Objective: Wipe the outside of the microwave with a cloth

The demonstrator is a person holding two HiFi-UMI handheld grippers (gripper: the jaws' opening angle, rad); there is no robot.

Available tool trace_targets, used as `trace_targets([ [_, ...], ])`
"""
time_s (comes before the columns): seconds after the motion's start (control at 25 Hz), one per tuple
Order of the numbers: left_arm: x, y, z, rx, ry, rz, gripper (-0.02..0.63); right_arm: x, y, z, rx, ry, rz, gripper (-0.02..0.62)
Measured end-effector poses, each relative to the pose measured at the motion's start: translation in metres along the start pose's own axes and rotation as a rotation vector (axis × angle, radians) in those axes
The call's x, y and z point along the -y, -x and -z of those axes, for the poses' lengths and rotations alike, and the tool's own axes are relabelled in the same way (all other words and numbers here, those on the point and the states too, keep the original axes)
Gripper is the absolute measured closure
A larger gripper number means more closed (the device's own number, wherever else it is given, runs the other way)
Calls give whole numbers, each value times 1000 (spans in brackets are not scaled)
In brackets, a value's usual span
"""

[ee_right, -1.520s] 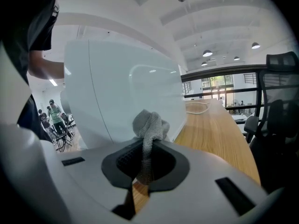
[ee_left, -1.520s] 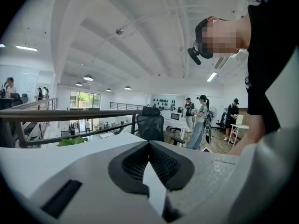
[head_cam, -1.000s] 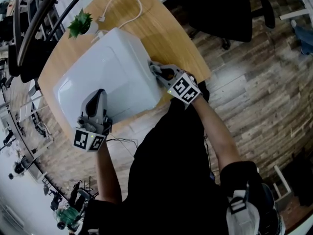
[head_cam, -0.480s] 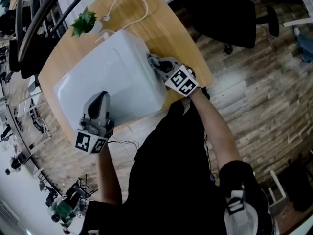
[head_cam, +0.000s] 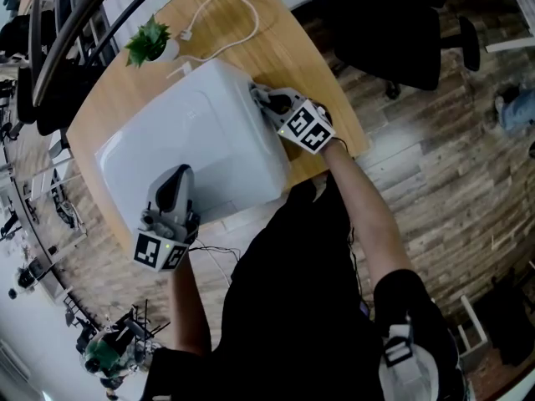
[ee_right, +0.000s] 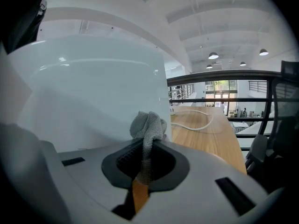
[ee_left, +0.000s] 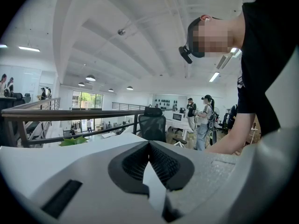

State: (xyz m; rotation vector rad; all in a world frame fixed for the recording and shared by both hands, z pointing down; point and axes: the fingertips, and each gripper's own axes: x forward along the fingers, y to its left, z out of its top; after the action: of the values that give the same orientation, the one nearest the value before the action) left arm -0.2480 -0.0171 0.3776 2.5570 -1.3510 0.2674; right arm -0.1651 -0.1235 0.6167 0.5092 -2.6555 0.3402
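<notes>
We seem to be in an open-plan office: swivel chair, railing, distant desks with people standing nearby.

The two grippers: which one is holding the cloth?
The right gripper, its jaws shut on the grey cloth beside the microwave. The left gripper has its jaws together with nothing between them.

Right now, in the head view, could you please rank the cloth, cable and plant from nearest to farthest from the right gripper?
1. Cloth, pinched in the right gripper.
2. Cable, on the table just beyond.
3. Plant, at the table's far left edge.
</notes>
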Motion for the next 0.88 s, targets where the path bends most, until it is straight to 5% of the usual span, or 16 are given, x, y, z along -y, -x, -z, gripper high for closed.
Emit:
trace_targets([
  [0.88, 4, -2, -7, 29, 25, 14, 604, 44, -41, -8, -46, 20, 7, 578],
])
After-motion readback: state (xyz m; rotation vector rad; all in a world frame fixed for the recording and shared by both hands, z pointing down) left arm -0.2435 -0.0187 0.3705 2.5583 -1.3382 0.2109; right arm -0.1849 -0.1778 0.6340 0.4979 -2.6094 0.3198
